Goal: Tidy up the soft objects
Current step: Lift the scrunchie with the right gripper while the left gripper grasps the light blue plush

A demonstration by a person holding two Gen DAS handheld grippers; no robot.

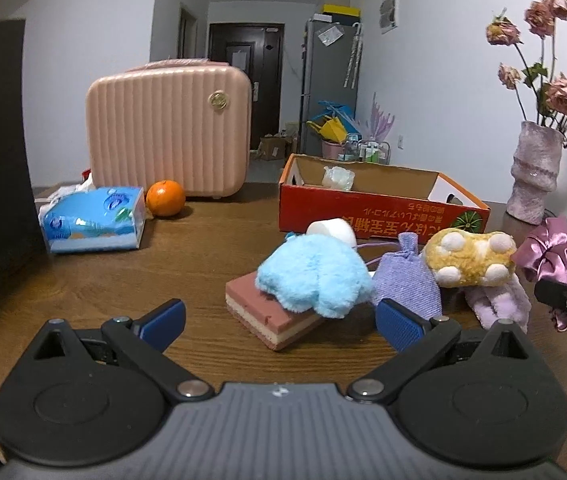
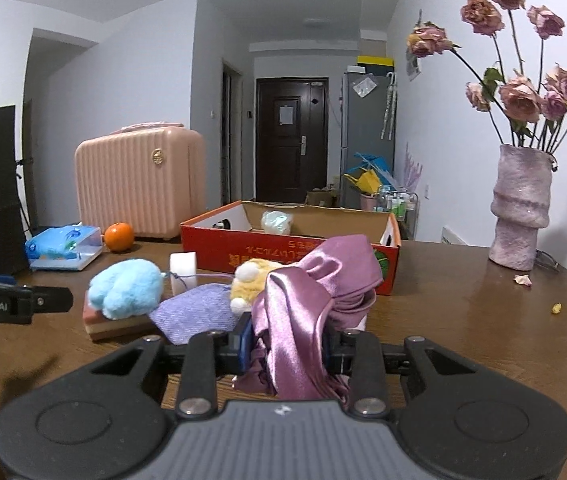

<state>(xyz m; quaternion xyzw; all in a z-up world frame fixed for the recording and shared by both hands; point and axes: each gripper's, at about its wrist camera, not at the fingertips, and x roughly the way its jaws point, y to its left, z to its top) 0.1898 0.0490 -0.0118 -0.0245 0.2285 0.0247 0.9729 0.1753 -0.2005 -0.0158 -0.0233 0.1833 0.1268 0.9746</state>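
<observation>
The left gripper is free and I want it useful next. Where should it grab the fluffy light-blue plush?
Probably pinch the fluffy light-blue plush across its raised middle, coming from the front and above. It lies draped over the pink layered sponge block, so a low pinch might catch the block.

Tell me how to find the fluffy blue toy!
Find the red cardboard box on the wooden table. In front of it is a heap of soft things; the fluffy blue toy lies at its left end, draped over a pink layered sponge. It is the only sky-blue, furry one.
</observation>
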